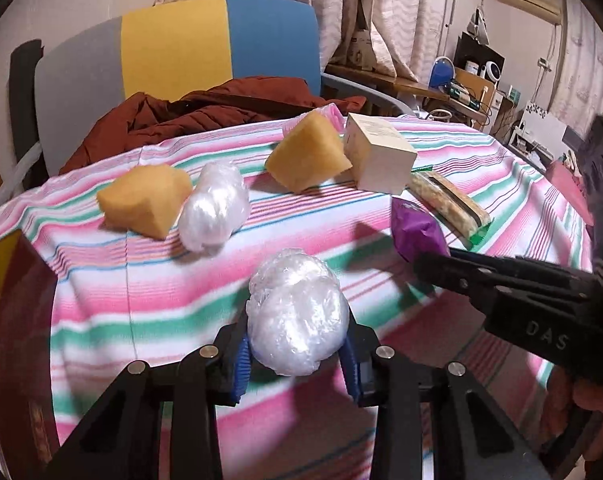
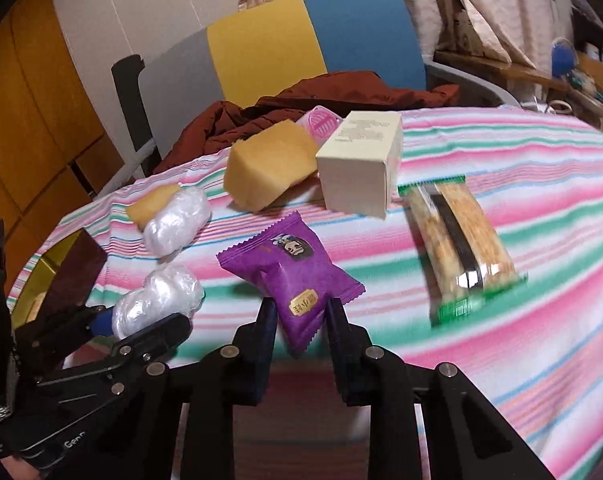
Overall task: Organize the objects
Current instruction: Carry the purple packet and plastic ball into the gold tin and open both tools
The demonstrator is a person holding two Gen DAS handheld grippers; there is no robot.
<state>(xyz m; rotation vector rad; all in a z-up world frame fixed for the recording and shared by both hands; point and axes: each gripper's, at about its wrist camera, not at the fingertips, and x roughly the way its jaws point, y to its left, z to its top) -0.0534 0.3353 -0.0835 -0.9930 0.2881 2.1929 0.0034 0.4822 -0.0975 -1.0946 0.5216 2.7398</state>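
I have both picks made: my left claw [image 1: 297, 354] is clamped on a crinkly plastic-wrapped ball [image 1: 297, 316] near the desk's [image 1: 141, 300] front edge, my right claw [image 2: 301, 320] pinching the glossy purple packet [image 2: 291, 280] by its serrated end, mid-desk. Next, I judge, comes lifting each clear and grouping like with like. The ball looks squashy, the packet slippery, so grip gently.

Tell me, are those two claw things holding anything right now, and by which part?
Yes. The left hand-held gripper clamps the near plastic-wrapped bundle by its lower sides. The right hand-held gripper pinches the purple snack packet at its near end.
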